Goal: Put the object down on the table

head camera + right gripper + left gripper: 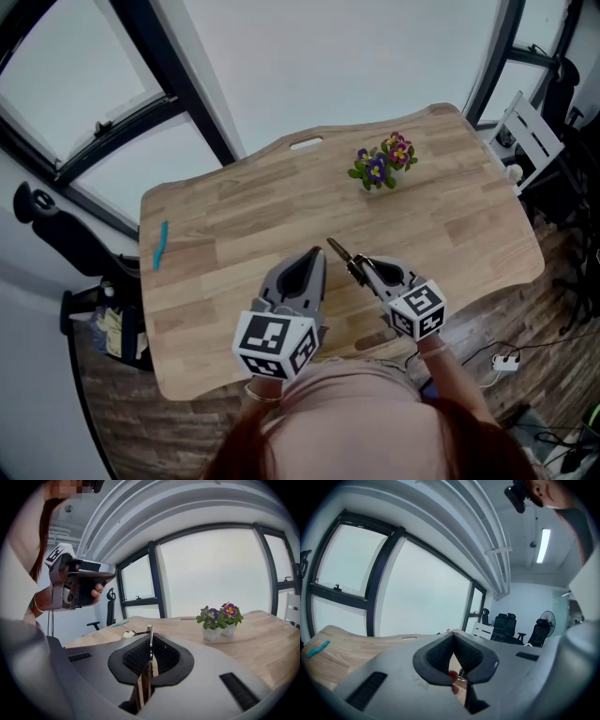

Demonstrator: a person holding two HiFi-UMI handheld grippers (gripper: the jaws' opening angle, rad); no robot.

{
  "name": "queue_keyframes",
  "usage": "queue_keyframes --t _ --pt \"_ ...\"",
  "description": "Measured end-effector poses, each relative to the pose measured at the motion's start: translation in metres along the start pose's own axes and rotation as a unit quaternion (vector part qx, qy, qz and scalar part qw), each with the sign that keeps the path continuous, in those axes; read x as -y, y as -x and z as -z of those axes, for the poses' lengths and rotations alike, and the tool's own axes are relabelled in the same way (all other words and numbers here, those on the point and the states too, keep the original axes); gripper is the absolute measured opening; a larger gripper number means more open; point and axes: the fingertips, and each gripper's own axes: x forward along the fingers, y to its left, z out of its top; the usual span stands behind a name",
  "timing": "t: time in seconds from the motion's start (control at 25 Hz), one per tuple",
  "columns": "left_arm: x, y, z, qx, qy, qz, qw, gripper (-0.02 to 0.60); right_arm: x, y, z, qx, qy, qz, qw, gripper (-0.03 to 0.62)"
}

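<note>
Right gripper view shows my right tool point(151, 637) clamped on a thin metal-and-wood object point(150, 649), held edge-up over the wooden surface point(262, 641), with the potted flowers point(218, 620) farther along it. My left tool point(453, 636) has its jaws pressed together, empty.

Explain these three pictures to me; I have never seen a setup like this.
No robot: a person holds a two-jaw gripper in each hand. The head view looks down from a head camera; the two gripper views come from cameras riding on the grippers. On the wooden table stand two potted flowers, and a small teal item lies near its left edge. The left gripper is shut and empty. The right gripper is clamped on a thin flat object; I cannot tell what it is.
</note>
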Motion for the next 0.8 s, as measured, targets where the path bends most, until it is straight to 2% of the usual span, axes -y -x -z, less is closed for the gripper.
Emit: queue_keyframes --t 0.8 --pt "-0.011 -0.010 0.008 -0.013 0.015 -0.002 0.9998 0.000 0.023 -0.028 0.040 -0.069 0.044 0.018 0.996 0.002"
